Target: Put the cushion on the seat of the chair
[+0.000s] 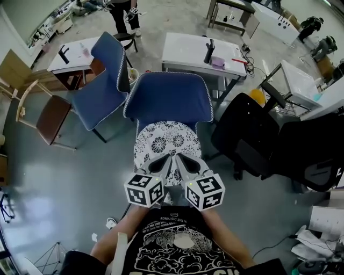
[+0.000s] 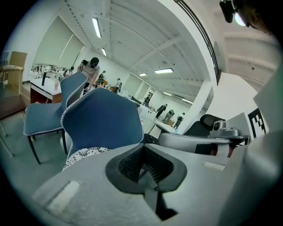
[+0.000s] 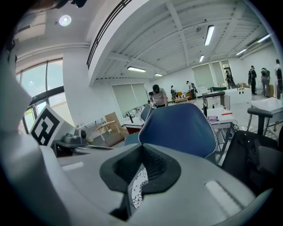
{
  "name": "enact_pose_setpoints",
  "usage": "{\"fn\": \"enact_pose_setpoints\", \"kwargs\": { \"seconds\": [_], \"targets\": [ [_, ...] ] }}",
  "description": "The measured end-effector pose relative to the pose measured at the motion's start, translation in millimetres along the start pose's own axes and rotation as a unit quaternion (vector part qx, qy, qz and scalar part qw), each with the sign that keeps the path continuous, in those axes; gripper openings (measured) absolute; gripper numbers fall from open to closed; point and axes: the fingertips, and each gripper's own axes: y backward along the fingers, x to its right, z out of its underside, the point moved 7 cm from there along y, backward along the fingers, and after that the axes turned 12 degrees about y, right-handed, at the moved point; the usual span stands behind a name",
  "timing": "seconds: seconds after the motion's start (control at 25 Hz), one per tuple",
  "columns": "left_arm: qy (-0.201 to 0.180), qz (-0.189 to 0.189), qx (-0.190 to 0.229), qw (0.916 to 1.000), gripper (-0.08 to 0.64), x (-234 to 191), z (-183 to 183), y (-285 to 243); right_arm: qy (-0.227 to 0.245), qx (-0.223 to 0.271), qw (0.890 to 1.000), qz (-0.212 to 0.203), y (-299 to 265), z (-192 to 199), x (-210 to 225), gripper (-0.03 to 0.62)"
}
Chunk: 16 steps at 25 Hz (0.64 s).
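Observation:
A white cushion with a black flower print (image 1: 166, 140) lies on the seat of the blue chair (image 1: 169, 99), below its backrest. Both grippers hang side by side over the cushion's near edge. My left gripper (image 1: 159, 164) has its jaws together with nothing between them; in its own view (image 2: 143, 164) the cushion (image 2: 84, 154) and the chair back (image 2: 104, 119) lie beyond and to the left. My right gripper (image 1: 183, 162) also stands shut (image 3: 142, 164); the cushion's print (image 3: 139, 185) shows only through the slot under its pads, with the chair back (image 3: 177, 128) ahead.
A second blue chair (image 1: 105, 80) stands to the left, with a wooden chair (image 1: 48, 115) beyond it. A black office chair (image 1: 247, 134) stands close on the right. White tables (image 1: 199, 51) lie behind, and a person (image 1: 124, 13) stands at the far end.

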Motion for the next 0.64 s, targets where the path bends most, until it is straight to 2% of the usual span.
{"fn": "enact_pose_setpoints", "kwargs": {
  "seconds": [0.64],
  "targets": [
    [-0.015,-0.004,0.007,0.9999,-0.006,-2,0,7,0.010,0.001,1.000,0.009,4,3,-12,-0.002]
  ]
}}
